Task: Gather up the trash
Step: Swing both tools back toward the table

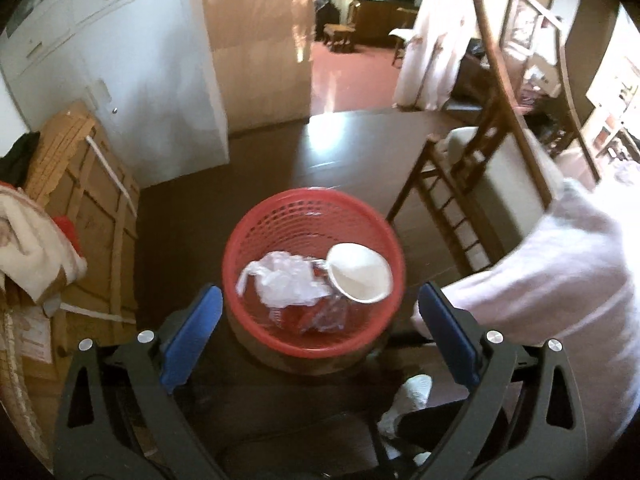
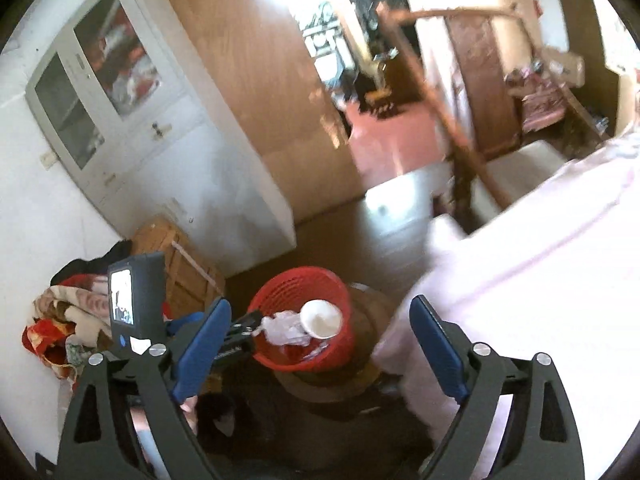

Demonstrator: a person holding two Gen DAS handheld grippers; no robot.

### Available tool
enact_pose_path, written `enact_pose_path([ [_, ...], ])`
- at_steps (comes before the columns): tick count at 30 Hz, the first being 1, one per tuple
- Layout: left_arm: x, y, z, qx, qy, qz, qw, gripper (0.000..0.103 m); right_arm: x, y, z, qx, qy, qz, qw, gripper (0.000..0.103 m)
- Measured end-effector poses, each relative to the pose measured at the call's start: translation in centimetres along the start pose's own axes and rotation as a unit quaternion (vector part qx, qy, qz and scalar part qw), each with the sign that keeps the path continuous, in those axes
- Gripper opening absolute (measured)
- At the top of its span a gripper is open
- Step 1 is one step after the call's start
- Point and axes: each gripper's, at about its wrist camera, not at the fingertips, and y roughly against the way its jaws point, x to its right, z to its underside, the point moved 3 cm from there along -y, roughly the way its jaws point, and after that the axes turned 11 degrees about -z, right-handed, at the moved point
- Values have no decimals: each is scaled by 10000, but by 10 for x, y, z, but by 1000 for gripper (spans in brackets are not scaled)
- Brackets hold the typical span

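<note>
A red mesh wastebasket (image 1: 256, 232) stands on a dark floor on a round brown base. Inside it lie a white paper cup (image 1: 360, 272) on its side, crumpled white plastic (image 1: 280, 280) and clear wrapping. My left gripper (image 1: 320, 312) hangs above the basket's near rim, open, with nothing between its blue pads (image 1: 192, 336). In the right wrist view the same basket (image 2: 296, 280) sits lower down with the cup (image 2: 322, 318) in it. My right gripper (image 2: 320, 344) is open and empty above it. The left gripper's body (image 2: 136, 296) shows at the left.
A wooden chair (image 1: 472, 168) stands right of the basket, beside a bed with pale pink bedding (image 2: 540, 280). Flat cardboard (image 1: 92, 216) and a heap of blankets (image 2: 68, 320) lie at the left by a white cabinet (image 2: 120, 112). A doorway (image 1: 340, 60) opens beyond.
</note>
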Motion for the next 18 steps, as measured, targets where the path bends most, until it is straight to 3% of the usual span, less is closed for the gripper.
enact_pose_path([
  [4,29,40,1,405,-260,174,9987,95,20,74,2,480,54,414,9980,92],
  [9,77,90,3,794,-565,735,9925,96,56,149,16,888,-155,981,9911,93],
  [15,154,157,19,1232,-1256,1730,9691,96,114,236,46,1273,-458,1885,9727,93],
  [18,192,179,30,1350,-1605,1990,9573,96,137,270,62,1359,-598,2233,9634,93],
])
